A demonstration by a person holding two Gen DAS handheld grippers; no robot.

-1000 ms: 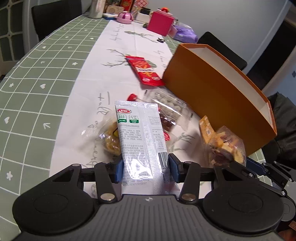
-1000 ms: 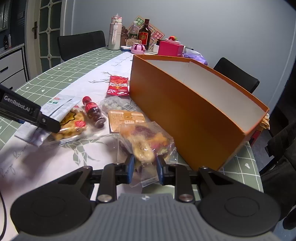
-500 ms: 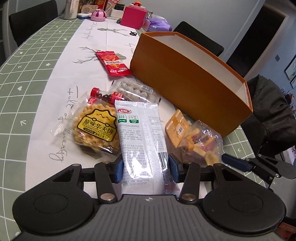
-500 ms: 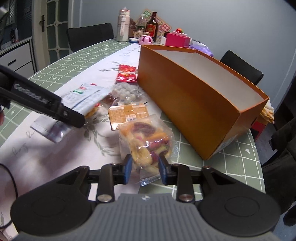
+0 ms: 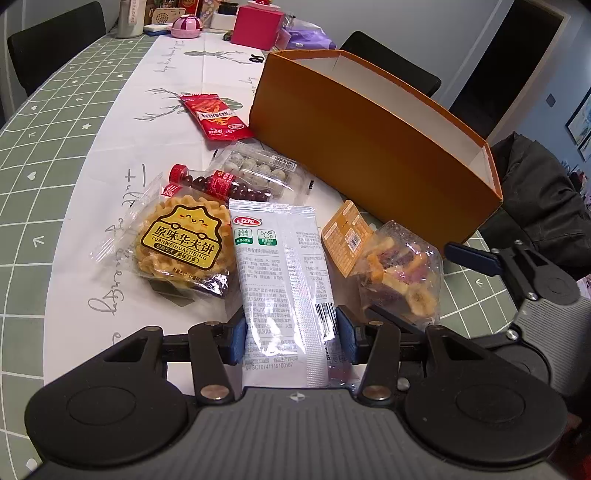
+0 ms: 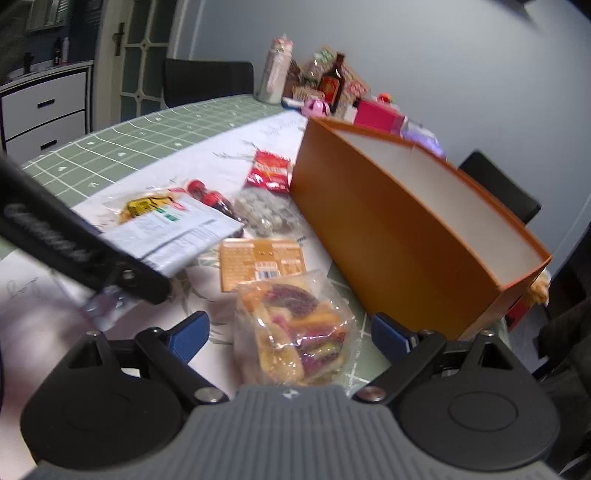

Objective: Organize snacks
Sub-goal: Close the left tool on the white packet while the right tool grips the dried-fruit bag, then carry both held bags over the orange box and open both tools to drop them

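My left gripper (image 5: 290, 338) is shut on a white snack packet (image 5: 280, 273) and holds it above the table; the packet also shows in the right wrist view (image 6: 173, 229). My right gripper (image 6: 291, 334) is open, its blue pads either side of a clear bag of mixed fruit chips (image 6: 295, 332) that lies on the table, also in the left wrist view (image 5: 399, 273). An open orange box (image 5: 369, 136) stands to the right (image 6: 399, 236). A waffle pack (image 5: 181, 243), a red-capped candy bottle (image 5: 218, 184), a bag of pale balls (image 5: 258, 166) and a red packet (image 5: 216, 118) lie nearby.
An orange flat pack (image 6: 260, 262) lies by the chips bag. Bottles, a pink box (image 5: 258, 22) and clutter stand at the table's far end. Black chairs (image 5: 48, 44) stand around the table. The table's edge runs close behind the orange box.
My right gripper has opened and let go of the fruit chips bag, which now lies on the table. My left gripper has risen and shifted with the white packet still held.
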